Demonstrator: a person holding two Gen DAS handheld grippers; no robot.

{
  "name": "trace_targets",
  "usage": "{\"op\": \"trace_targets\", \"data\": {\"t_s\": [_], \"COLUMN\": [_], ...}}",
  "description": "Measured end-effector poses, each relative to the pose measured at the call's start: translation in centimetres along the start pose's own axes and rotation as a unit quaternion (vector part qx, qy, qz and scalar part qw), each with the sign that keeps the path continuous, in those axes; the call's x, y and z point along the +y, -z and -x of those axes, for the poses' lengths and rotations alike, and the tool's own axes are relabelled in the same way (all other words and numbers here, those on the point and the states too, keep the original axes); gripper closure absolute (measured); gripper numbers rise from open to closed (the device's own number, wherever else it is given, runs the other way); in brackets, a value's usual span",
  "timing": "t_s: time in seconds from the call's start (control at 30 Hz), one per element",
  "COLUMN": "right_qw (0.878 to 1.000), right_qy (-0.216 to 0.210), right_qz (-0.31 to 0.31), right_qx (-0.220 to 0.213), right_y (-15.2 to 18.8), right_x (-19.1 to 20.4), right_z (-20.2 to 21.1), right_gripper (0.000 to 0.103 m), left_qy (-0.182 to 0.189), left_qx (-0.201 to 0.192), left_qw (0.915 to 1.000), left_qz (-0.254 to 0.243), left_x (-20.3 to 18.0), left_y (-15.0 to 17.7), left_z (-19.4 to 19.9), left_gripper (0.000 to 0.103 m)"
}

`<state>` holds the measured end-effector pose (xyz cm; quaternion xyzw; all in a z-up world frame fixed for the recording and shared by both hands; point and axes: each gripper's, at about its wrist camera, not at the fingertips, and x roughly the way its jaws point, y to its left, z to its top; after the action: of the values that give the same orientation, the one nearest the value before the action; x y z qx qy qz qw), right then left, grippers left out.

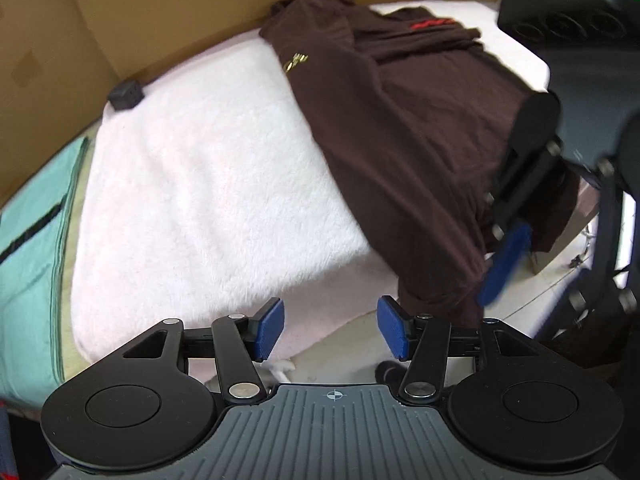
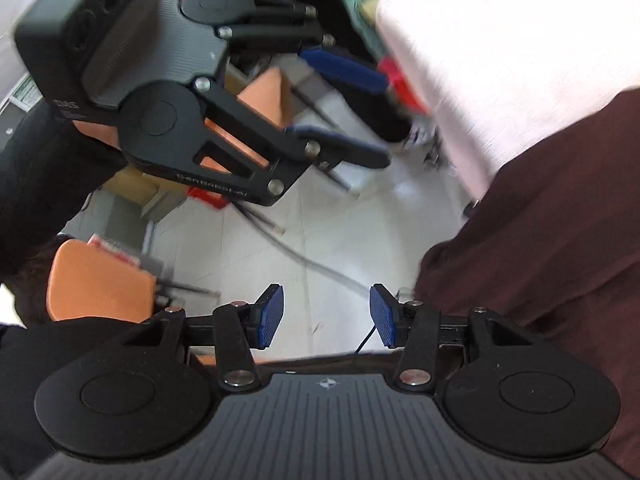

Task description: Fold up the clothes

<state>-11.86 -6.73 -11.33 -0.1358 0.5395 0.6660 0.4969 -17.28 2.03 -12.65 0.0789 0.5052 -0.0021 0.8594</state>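
Left tongs [image 1: 331,328] angled down, jaws apart, empty, right tongs [image 2: 326,317] likewise parted, empty

A dark brown garment [image 1: 400,128] was spread lengthwise over a pale pink fleece-covered surface [image 1: 208,184], lying rumpled rather than flat. Small gold lettering [image 1: 295,61] was seen near its far left part, and a red mark [image 1: 434,23] near its far end, where the cloth was bunched into folds. Its near end was draped over the edge of the surface and hung down in loose creases [image 2: 540,240]. No neat fold was visible; the fabric was partly doubled over itself along the right side.
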Motion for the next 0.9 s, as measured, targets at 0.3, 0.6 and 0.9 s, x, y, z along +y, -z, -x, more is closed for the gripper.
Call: {"op": "trace_targets", "data": {"t_s": [0.3, 0.6, 0.9], "right_qw": [0.959, 0.907, 0.872], "right_qy": [0.224, 0.331, 0.386], "right_qz": [-0.081, -0.096, -0.218], "right_qx": [-0.153, -0.242, -0.205], "right_y": [-2.3, -8.2, -13.1], "right_x": [-7.3, -15.0, -26.0], "right_z": [12.8, 17.0, 12.9], "right_gripper": [0.081, 0.090, 0.092], "left_qy": [0.038, 0.079, 0.185], "left_qx": [-0.044, -0.055, -0.009], "left_qw": [0.9976, 0.9908, 0.9721], "left_qz": [-0.039, -0.096, -0.144], "left_x": [-4.1, -4.7, -3.3], "left_y": [-4.4, -9.1, -8.8], "left_z": [-1.7, -5.9, -9.2], "left_gripper": [0.034, 0.029, 0.020]}}
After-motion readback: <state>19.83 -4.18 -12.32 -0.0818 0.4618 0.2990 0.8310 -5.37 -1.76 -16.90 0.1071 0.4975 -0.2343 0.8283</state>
